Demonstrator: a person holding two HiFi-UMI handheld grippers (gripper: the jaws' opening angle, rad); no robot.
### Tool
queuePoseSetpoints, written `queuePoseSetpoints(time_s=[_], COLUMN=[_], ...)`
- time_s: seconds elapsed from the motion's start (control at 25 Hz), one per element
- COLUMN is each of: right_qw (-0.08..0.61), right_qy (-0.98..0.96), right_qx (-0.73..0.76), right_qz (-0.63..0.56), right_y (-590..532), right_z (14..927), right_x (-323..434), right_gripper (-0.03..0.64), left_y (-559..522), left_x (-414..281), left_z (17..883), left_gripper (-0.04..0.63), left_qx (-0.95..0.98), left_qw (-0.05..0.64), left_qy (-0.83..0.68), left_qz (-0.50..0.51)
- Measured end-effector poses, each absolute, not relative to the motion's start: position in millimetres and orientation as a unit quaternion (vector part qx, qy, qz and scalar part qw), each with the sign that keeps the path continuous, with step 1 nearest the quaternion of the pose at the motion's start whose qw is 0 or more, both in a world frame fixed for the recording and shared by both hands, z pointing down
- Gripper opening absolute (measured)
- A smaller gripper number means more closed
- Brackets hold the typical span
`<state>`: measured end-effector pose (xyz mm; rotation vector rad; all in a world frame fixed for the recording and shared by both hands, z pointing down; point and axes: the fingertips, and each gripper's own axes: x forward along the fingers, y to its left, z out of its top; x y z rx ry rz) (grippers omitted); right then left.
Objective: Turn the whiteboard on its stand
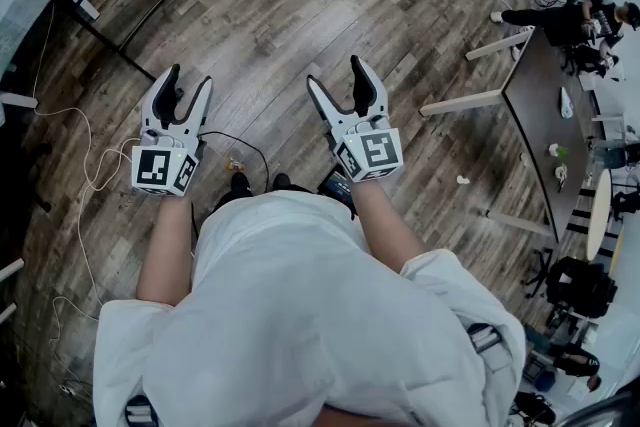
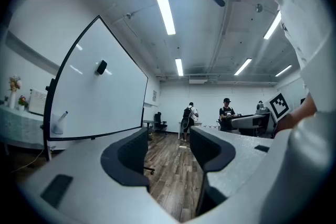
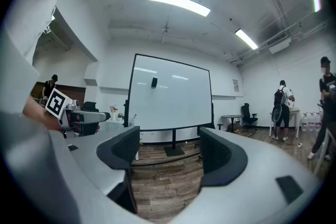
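We saw a floor (image 1: 300, 25) of grey-brown wood planks, matt and coarse-grained. The whiteboard (image 3: 170, 97) looked smooth and glossy with bright reflections, edged by a thin dark frame (image 3: 130, 93). The left gripper (image 1: 188, 80) and right gripper (image 1: 338, 77) were pale matt plastic, and their fingers (image 3: 226, 157) were lined with dark, finely textured pads.

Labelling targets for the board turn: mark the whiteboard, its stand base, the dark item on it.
whiteboard (image 3: 170, 99), right gripper view, bare white face
stand base (image 3: 174, 151), right gripper view, flat foot plate
dark item (image 3: 154, 82), right gripper view, its middle
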<state>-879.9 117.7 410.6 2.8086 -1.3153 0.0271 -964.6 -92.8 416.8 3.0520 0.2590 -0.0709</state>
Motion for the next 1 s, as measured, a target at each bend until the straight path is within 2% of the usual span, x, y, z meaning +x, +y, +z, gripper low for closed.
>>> queuePoseSetpoints(time_s=[0.36, 1.0], right_qw=[0.033, 0.006], right_qy=[-0.417, -0.409], right_qx=[0.908, 0.912], right_qz=[0.020, 0.024], right_y=[149, 233], right_z=[421, 431], right_x=[-867, -844], right_gripper=[0.347, 0.348], left_y=[-57, 20], left_x=[-948, -922], left_z=[412, 417], left_gripper=[0.241, 0.241], left_qx=[0.993, 0.991], left_qw=[0.038, 0.022], left_qy=[0.107, 0.133], left_qz=[-0.019, -0.007])
